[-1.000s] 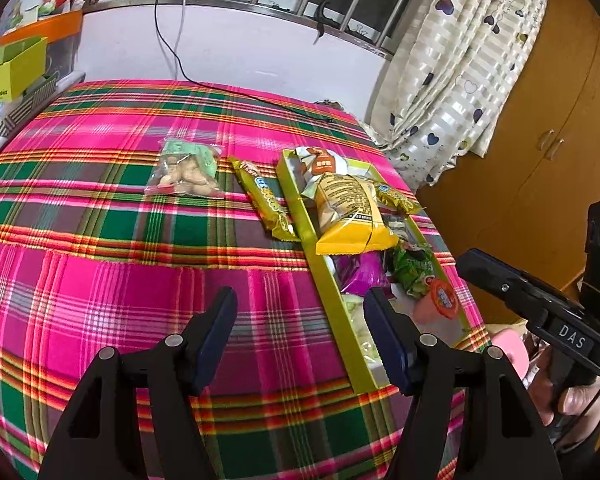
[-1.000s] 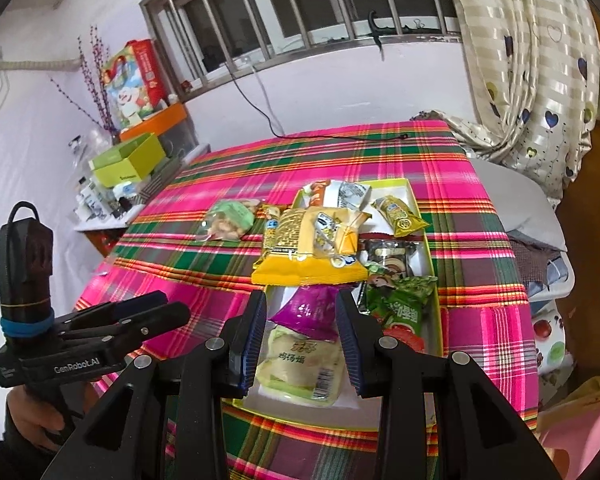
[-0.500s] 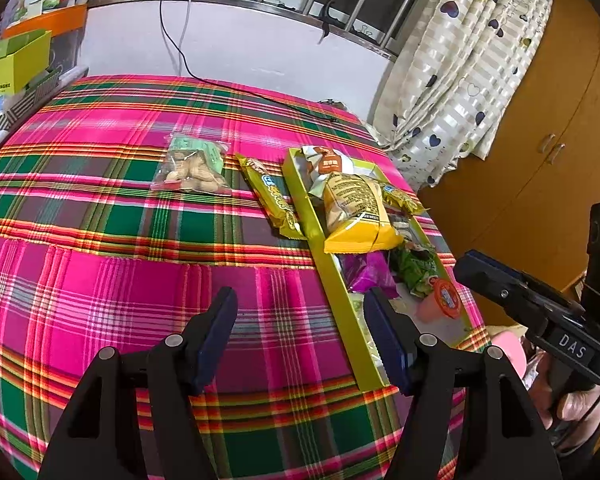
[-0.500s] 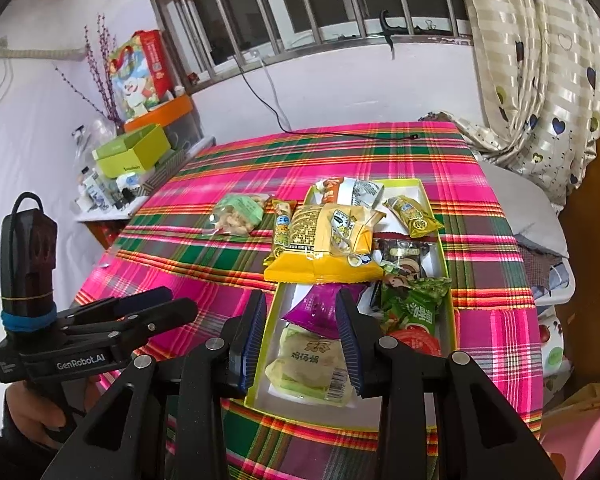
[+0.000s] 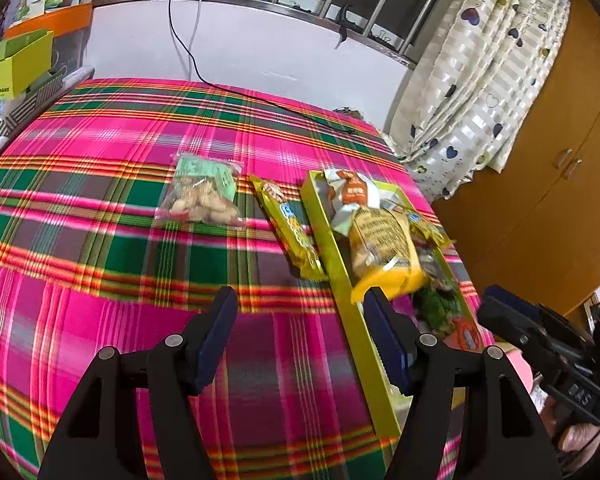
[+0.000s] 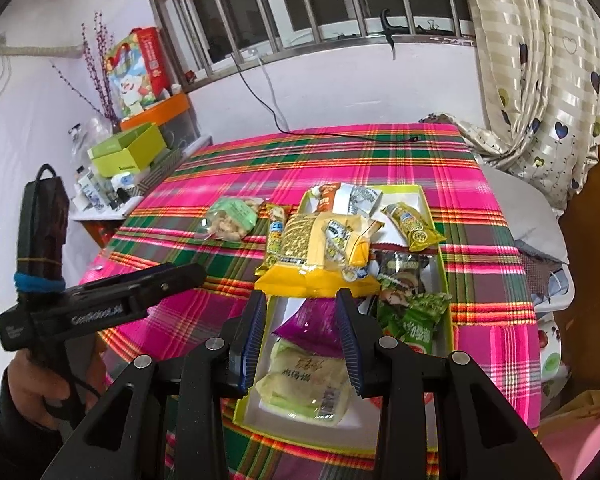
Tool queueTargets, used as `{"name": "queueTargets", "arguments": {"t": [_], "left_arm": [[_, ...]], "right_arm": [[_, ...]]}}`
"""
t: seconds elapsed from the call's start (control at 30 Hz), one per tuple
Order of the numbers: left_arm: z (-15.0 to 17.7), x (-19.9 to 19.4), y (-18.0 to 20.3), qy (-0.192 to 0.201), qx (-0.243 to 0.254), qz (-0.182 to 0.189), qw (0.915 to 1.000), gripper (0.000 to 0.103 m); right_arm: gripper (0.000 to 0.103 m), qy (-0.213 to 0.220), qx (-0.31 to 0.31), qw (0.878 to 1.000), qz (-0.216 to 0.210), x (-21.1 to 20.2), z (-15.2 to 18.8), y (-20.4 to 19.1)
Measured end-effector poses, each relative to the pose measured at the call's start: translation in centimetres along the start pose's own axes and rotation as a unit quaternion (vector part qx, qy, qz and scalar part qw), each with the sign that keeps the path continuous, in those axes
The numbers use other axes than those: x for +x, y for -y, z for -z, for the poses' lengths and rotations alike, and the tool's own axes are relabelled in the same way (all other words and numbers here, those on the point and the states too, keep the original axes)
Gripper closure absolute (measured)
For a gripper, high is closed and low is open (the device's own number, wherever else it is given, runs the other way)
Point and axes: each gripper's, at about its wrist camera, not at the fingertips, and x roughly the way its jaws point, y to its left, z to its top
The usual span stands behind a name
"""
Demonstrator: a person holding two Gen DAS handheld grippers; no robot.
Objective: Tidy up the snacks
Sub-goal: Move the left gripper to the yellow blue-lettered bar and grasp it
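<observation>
Small room with barred window, heart-print curtain [image 6: 540, 60] and a table under pink-green plaid cloth [image 5: 100, 240].

Nearest, left gripper [image 5: 298, 334] above the bare cloth, jaws spread wide, nothing between them. Just right of its right finger, the long edge of the yellow-green tray [image 5: 340, 280].

Right gripper [image 6: 302, 328] over the near part of the tray [image 6: 428, 200], jaws spread, empty; between them, lower down, pale green packet [image 6: 304, 380] and purple packet [image 6: 312, 320], not touched.

Farther in the tray, big yellow bag [image 6: 316, 252], green packet [image 6: 416, 320].

Beyond, outside the tray on the cloth, slim yellow bar [image 5: 288, 228] just beside the tray wall, then clear nut bag [image 5: 200, 196] a little apart to the left.
</observation>
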Motion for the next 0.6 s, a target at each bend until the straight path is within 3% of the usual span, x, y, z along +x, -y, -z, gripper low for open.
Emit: {"name": "queueTargets", "arguments": {"t": [0.6], "left_arm": [[-4.7, 10.0, -1.7, -0.05, -0.027, -0.007, 0.9983, 0.037]], "right_arm": [[0.069, -0.006, 0.012, 1.0, -0.004, 2.9, -2.0, 2.8]]}}
